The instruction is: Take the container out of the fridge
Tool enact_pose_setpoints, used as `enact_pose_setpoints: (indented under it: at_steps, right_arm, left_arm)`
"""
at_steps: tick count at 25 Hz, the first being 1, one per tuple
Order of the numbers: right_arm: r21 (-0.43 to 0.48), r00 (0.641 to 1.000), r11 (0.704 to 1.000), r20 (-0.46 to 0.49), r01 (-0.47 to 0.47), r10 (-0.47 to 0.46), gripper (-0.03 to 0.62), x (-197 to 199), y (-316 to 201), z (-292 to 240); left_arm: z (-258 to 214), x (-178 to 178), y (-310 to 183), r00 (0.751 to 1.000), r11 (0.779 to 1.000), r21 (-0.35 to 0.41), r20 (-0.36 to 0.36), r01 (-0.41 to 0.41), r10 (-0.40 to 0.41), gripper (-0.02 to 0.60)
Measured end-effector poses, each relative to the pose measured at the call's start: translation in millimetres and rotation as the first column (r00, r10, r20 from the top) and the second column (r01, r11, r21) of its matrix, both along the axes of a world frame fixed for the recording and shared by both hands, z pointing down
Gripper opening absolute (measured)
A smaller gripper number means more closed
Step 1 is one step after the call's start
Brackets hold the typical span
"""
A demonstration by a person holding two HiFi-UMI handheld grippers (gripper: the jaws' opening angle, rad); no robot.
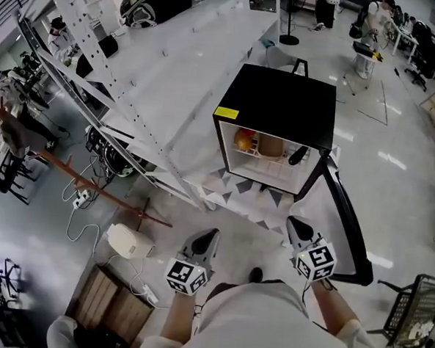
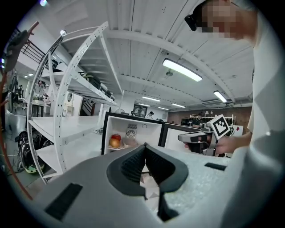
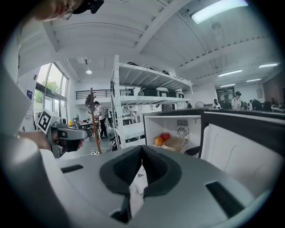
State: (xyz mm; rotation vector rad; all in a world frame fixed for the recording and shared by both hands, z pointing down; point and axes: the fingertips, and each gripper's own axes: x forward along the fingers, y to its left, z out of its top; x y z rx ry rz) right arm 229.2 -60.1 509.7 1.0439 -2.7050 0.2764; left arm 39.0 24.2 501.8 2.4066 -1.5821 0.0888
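A small black fridge (image 1: 277, 107) stands on the floor with its door (image 1: 345, 216) swung open to the right. On its shelf a tan lidded container (image 1: 271, 146) lies beside red and orange fruit (image 1: 243, 139). In the right gripper view the container (image 3: 175, 143) and the fruit (image 3: 162, 138) show past the jaws. Both grippers hang in front of the fridge, well short of it. My left gripper (image 1: 208, 237) is shut and empty, and so is my right gripper (image 1: 297, 226). In the left gripper view the container (image 2: 131, 142) sits right of the fruit (image 2: 115, 140).
A tall white shelving rack (image 1: 143, 62) stands to the left of the fridge. Cables and a white appliance (image 1: 123, 240) lie on the floor at the lower left. A wire basket (image 1: 415, 314) is at the lower right. People and desks are far behind.
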Motion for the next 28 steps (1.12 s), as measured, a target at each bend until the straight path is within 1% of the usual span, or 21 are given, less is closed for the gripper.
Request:
enact_pose_setpoints:
  at_steps: [4, 8, 14, 18, 21, 25, 28]
  right_arm:
    - [-0.012, 1.000, 1.000, 0.004, 0.006, -0.006, 0.006, 0, -11, 5]
    - [-0.025, 1.000, 1.000, 0.006, -0.006, 0.006, 0.006, 2, -20, 8]
    - [-0.028, 1.000, 0.999, 0.000, -0.027, 0.027, 0.006, -4, -32, 12]
    - [-0.023, 0.998, 0.998, -0.027, -0.060, 0.059, 0.006, -8, -39, 17]
    - [-0.018, 0.995, 0.996, -0.048, -0.091, 0.090, 0.006, -16, -48, 19]
    - [0.009, 0.987, 0.992, -0.094, -0.130, 0.130, 0.006, -29, -60, 17]
    - [0.034, 0.978, 0.988, -0.138, -0.153, 0.157, 0.006, -37, -70, 16]
  left_arm:
    - [3, 3, -12, 1.000, 1.000, -0.007, -0.002, 0.005, -0.005, 0.005]
    - [5, 6, -20, 1.000, 1.000, -0.016, 0.005, -0.003, 0.003, 0.005]
    - [6, -2, -37, 1.000, 1.000, -0.022, 0.004, -0.019, 0.019, 0.005]
    - [4, -11, -55, 0.998, 0.998, -0.011, 0.001, -0.061, 0.061, 0.005]
    - [4, -18, -74, 0.994, 0.994, -0.006, -0.001, -0.108, 0.108, 0.005]
    - [2, -26, -95, 0.982, 0.982, -0.003, 0.007, -0.188, 0.188, 0.005]
    - [2, -32, -109, 0.972, 0.972, -0.001, -0.001, -0.234, 0.234, 0.005]
